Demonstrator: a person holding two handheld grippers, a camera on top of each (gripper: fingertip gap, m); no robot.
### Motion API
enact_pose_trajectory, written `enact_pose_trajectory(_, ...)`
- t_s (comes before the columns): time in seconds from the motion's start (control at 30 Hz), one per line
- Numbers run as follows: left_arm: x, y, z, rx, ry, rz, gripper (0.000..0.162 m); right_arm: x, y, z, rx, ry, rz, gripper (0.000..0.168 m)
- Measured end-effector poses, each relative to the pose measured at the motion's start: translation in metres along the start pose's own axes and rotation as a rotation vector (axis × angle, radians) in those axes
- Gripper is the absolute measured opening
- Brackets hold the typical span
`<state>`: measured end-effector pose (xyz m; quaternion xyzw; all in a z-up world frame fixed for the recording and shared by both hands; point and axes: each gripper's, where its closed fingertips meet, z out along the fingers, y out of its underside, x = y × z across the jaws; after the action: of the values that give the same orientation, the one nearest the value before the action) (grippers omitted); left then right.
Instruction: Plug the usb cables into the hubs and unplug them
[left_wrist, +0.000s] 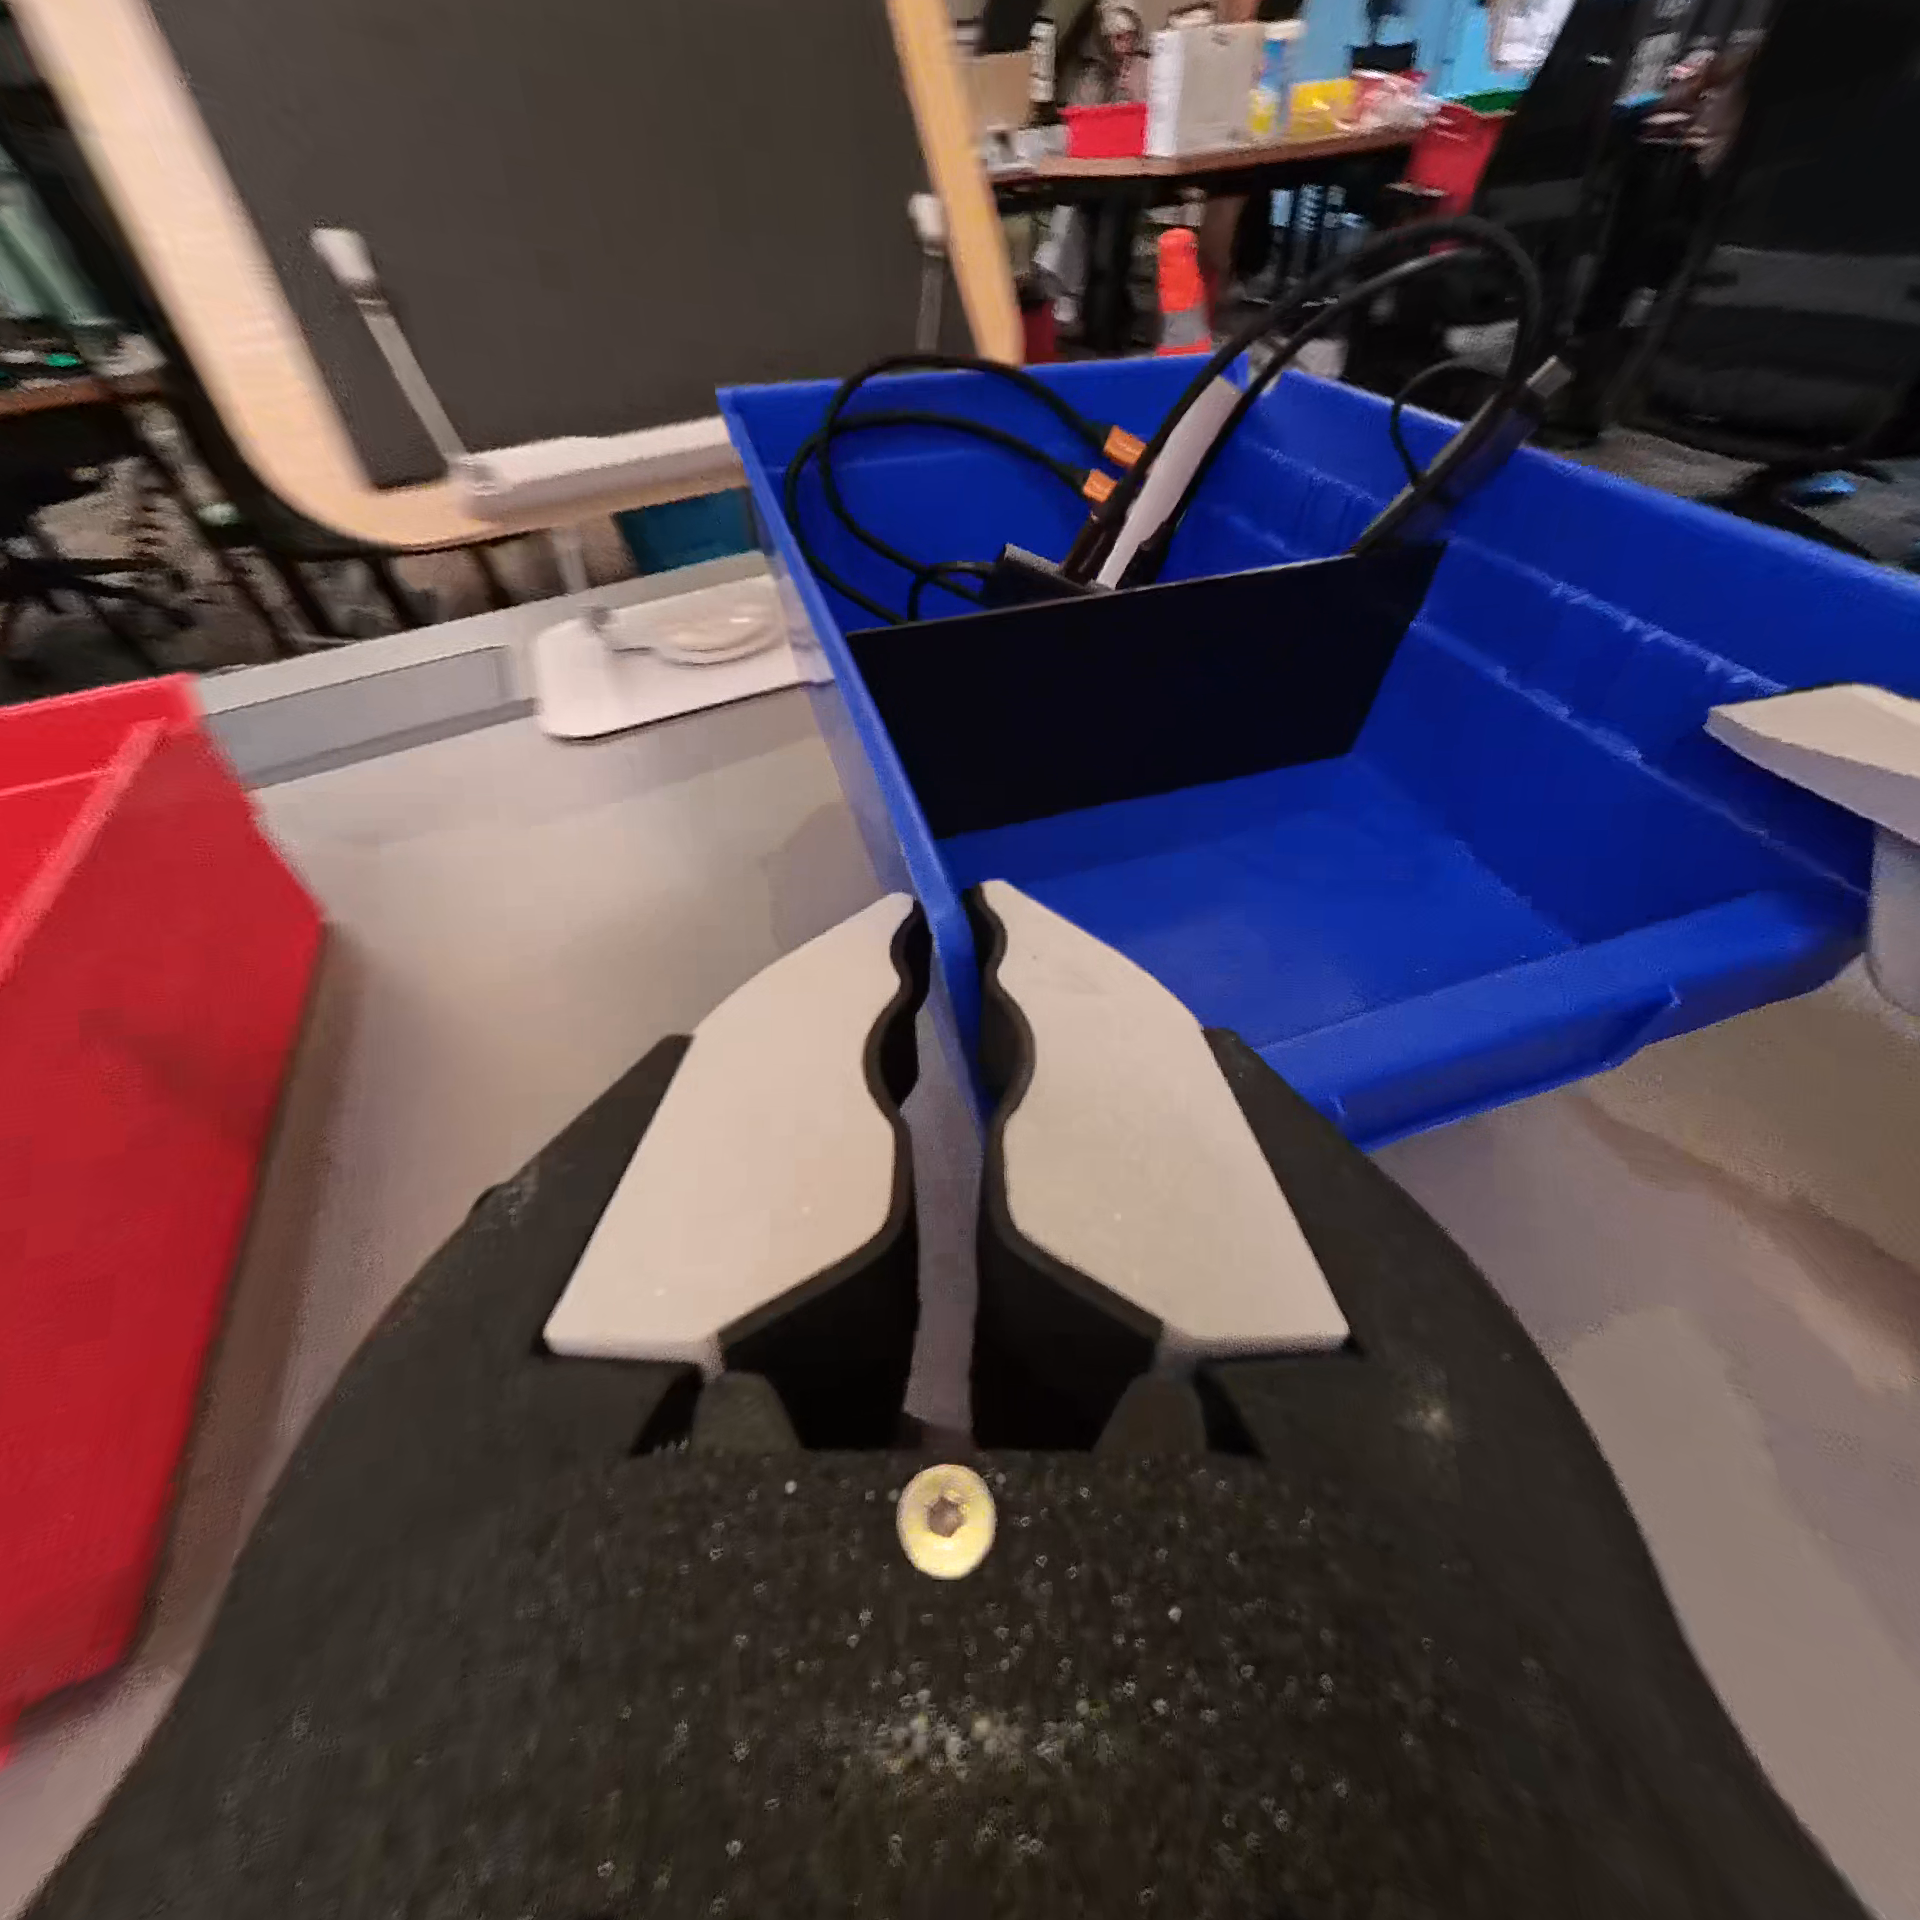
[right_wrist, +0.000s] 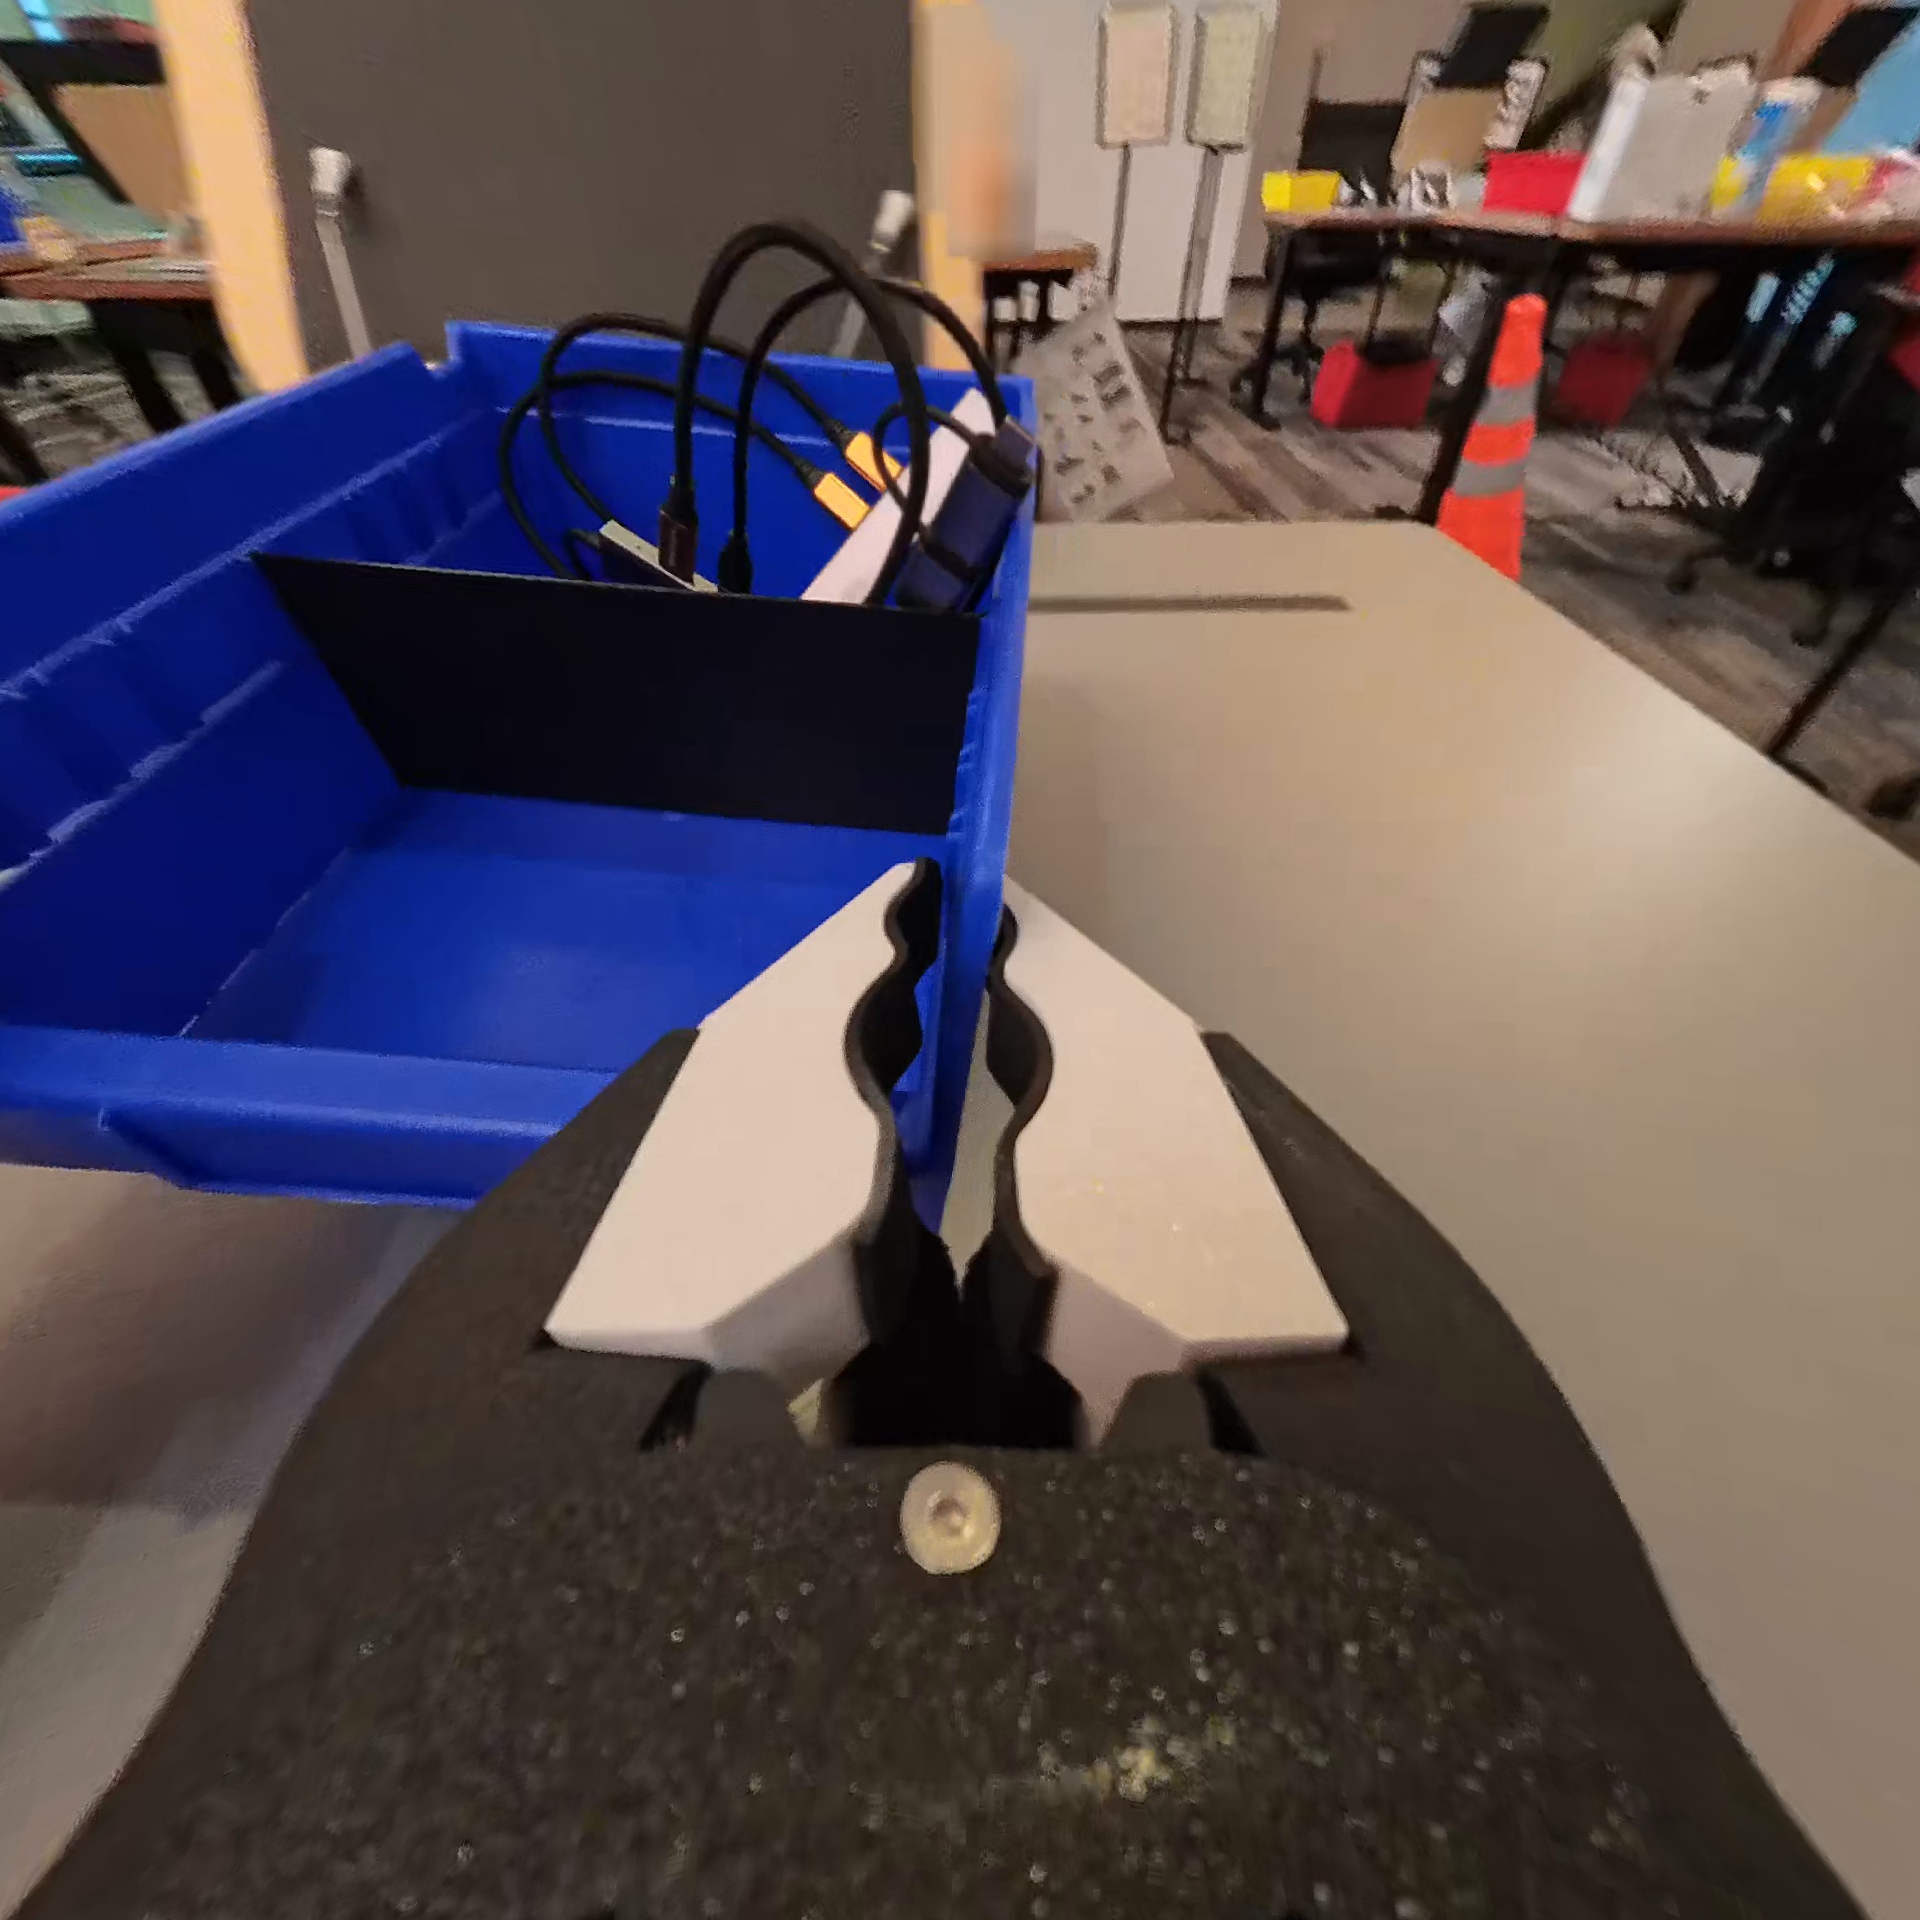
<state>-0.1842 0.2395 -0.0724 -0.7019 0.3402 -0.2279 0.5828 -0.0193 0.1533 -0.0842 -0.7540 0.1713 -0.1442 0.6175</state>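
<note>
Left wrist view first: my left gripper (left_wrist: 948, 914) has its jaws clamped on the left side wall of the blue bin (left_wrist: 1558, 997), one finger outside, one inside, near the front corner. The bin sits on the grey desk (left_wrist: 582, 935). A black divider (left_wrist: 1122, 707) splits it; the near compartment shows only bare blue floor, and the far one has a tangle of black cables (left_wrist: 894, 457) with orange-tipped plugs plus a white flat piece leaning up. A red bin (left_wrist: 135, 1039) sits just off to the left, apart from the blue one. At the right edge, the grey tip of my right gripper (left_wrist: 1839, 758) is at the bin's other wall.

Right wrist view: my right gripper (right_wrist: 961, 894) has its jaws clenched on the right side wall of the same bin (right_wrist: 208, 852), again straddling it. Same divider (right_wrist: 665, 707), same cables (right_wrist: 727, 343) behind it. Bare desk (right_wrist: 1403, 883) on the right, and an orange traffic cone (right_wrist: 1496, 436) on the floor beyond.
</note>
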Motion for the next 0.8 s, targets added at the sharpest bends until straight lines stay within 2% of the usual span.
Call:
enact_pose_trajectory(0.17, -0.064, 0.016, -0.016, -0.029, -0.139, -0.043, 0.005, -0.065, 0.003, 0.031, -0.026, -0.106, -0.05, 0.004)
enact_pose_trajectory(0.33, -0.095, 0.06, -0.012, -0.111, -0.151, -0.073, 0.006, -0.097, 0.031, 0.047, -0.095, -0.233, -0.122, 0.005)
enact_pose_trajectory(0.43, -0.093, 0.059, -0.016, -0.113, -0.064, -0.136, 0.01, -0.1, 0.031, 0.045, -0.104, -0.294, -0.146, 0.009)
enact_pose_trajectory(0.5, -0.091, 0.047, -0.027, -0.059, -0.013, -0.19, 0.025, -0.103, 0.034, 0.039, -0.107, -0.374, -0.162, 0.015)
enact_pose_trajectory(0.57, -0.106, 0.03, -0.047, 0.03, -0.026, -0.228, 0.031, -0.1, 0.031, 0.03, -0.088, -0.424, -0.16, 0.016)
enact_pose_trajectory(0.63, -0.142, 0.025, -0.073, 0.066, -0.104, -0.268, 0.03, -0.098, 0.026, 0.021, -0.055, -0.479, -0.151, 0.023)
enact_pose_trajectory(0.73, -0.237, 0.057, -0.12, 0.007, -0.3, -0.386, 0.03, -0.091, 0.017, 0.014, -0.007, -0.499, -0.118, 0.023)
enact_pose_trajectory(0.8, -0.291, 0.083, -0.146, -0.03, -0.327, -0.474, 0.043, -0.087, 0.018, 0.013, -0.009, -0.494, -0.124, 0.023)
